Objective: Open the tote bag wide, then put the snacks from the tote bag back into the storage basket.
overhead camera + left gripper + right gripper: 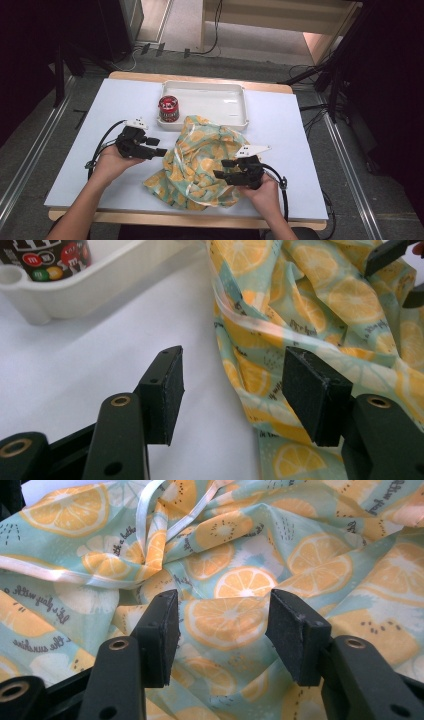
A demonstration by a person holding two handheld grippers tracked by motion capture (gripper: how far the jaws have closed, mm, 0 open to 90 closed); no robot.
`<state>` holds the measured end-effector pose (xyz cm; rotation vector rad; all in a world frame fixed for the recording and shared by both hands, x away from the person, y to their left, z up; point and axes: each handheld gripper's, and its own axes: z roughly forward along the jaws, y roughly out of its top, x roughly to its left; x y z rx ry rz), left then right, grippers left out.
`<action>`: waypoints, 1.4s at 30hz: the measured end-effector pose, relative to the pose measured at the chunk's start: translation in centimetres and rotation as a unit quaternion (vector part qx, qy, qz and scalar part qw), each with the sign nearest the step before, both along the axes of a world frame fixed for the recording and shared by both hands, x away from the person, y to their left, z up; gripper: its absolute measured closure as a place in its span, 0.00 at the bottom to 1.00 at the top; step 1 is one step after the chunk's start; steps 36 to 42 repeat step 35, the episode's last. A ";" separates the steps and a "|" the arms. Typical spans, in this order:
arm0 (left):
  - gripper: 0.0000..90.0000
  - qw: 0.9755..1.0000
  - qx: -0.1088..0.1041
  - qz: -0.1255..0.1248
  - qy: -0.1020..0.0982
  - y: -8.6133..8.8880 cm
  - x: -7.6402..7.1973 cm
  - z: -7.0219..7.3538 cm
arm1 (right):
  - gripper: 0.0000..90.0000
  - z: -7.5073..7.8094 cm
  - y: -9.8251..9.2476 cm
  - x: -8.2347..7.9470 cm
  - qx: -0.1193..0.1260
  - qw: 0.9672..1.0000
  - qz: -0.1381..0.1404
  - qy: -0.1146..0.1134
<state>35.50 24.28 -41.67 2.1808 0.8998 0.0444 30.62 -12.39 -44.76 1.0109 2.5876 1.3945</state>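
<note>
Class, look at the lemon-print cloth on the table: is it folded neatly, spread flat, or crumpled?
Crumpled: the lemon-print cloth lies bunched in loose, uneven folds and ridges, its white trim twisting across it.

A lab or recording room set up for test work, not a home: one small bench with a pale sheet top stands alone on grey carpet, metal rails run along the floor on both sides, loose cables trail across it behind, and dark stands and gear crowd the edges
</note>
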 end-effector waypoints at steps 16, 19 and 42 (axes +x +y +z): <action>0.42 1.000 -0.007 0.010 -0.004 1.6 -0.3 -0.1 | 0.53 0.0 0.1 0.1 -0.004 1.000 0.001 0.001; 0.42 1.000 -0.010 0.007 -0.002 1.8 -0.3 -0.1 | 0.53 0.0 -0.1 0.1 -0.002 1.000 -0.001 -0.001; 0.40 1.000 -0.017 -0.002 -0.004 2.1 -0.5 -0.1 | 0.52 -0.1 -0.1 0.2 -0.002 1.000 0.003 0.003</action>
